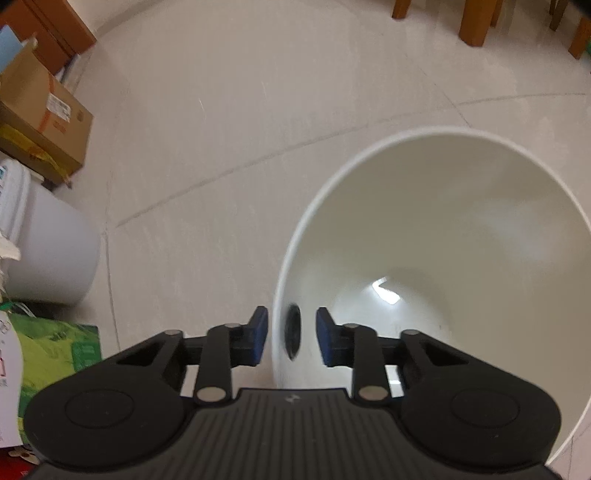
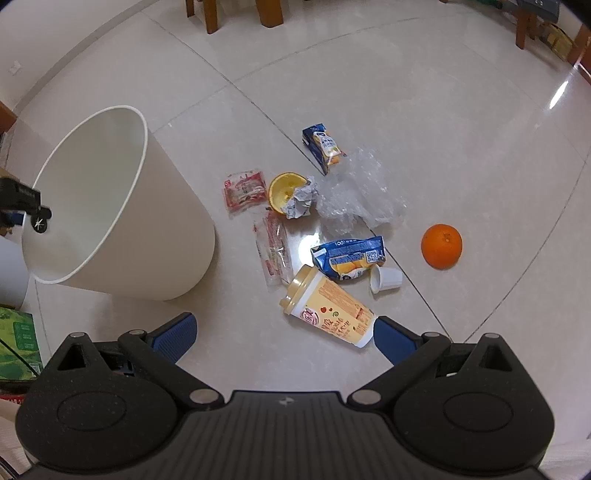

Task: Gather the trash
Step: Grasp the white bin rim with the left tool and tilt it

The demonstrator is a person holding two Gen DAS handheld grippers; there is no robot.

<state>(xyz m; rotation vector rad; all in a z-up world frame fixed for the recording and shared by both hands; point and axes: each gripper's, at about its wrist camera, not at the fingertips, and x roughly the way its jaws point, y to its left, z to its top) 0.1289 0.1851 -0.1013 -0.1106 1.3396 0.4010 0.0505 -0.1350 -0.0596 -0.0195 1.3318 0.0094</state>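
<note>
A white bin fills the right of the left wrist view. My left gripper is narrowed onto its near rim, one blue pad outside the wall and one inside, beside a dark handle hole. The right wrist view shows the same bin at the left and trash scattered on the floor. A yellow lidded cup lies on its side just ahead of my right gripper, which is wide open and holds nothing. Beyond lie a blue carton, a small white cup, snack wrappers, crumpled paper, an orange-peel half, clear plastic and a second carton.
A whole orange sits to the right of the trash. Cardboard boxes, a white tub and a green box line the left side. Wooden chair legs stand at the far edge of the tiled floor.
</note>
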